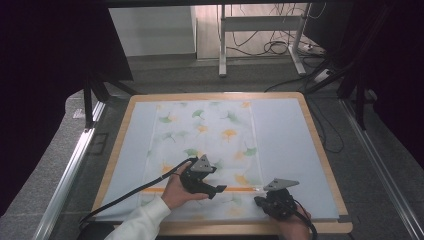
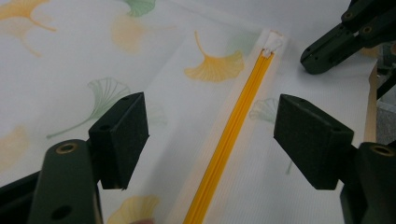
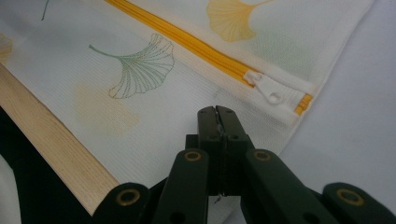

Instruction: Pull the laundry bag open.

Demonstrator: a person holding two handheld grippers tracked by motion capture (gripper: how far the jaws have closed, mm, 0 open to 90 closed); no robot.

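On the surface [image 1: 320,165], near its front edge: one white mesh bag [image 1: 210,145] printed with ginkgo leaves, lying flat, its yellow zipper [image 2: 233,135] running across the near end. White zipper pull [image 3: 268,91] sitting at the zipper's right end. Left gripper [image 2: 210,140] hovering over the zipper, jaws standing wide apart, gripping nothing. Right gripper [image 3: 217,114] resting just beside the pull, jaws pressed together on the bag's fabric edge.

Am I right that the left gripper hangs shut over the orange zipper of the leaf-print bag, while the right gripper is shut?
Not quite: the left gripper is open, jaws either side of the orange zipper, as the left gripper view shows. The right gripper is indeed shut.
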